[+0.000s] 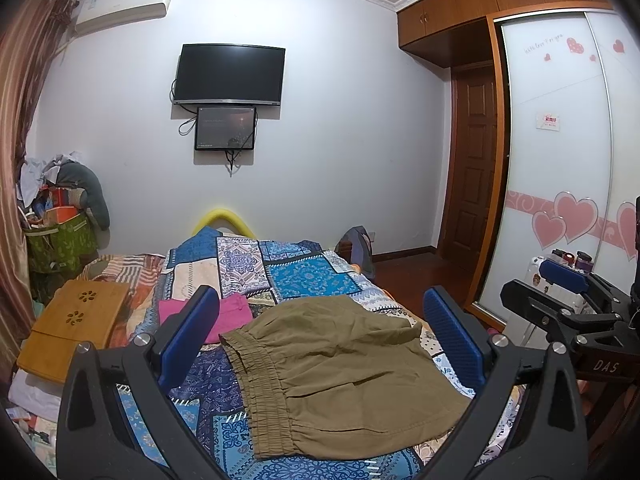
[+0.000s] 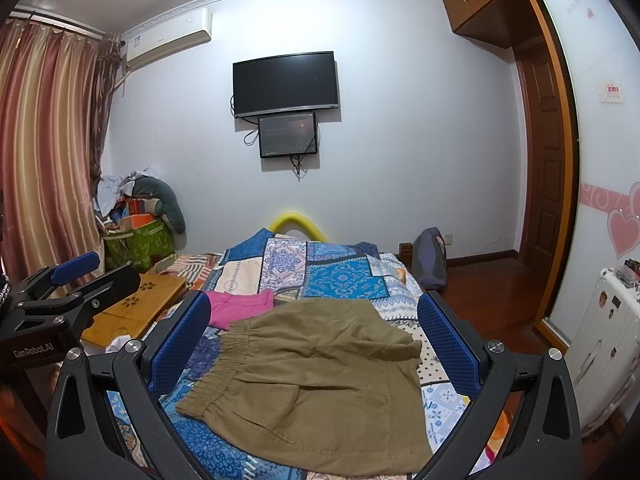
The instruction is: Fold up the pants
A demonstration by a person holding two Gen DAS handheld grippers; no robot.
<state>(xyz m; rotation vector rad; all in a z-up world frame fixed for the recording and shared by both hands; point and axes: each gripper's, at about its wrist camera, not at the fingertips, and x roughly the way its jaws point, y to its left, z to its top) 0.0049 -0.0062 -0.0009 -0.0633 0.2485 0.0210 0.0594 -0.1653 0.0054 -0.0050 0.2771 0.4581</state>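
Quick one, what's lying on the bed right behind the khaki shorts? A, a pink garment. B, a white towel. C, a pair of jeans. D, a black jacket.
A: a pink garment lies on the quilt just beyond the waistband end of the khaki shorts; both views show it, and no towel, jacket or jeans lies there.

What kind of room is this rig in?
Most likely a home bedroom: a bed with a patchwork quilt, a wall-mounted TV, and a sliding-door wardrobe. Khaki shorts lie on the quilt.
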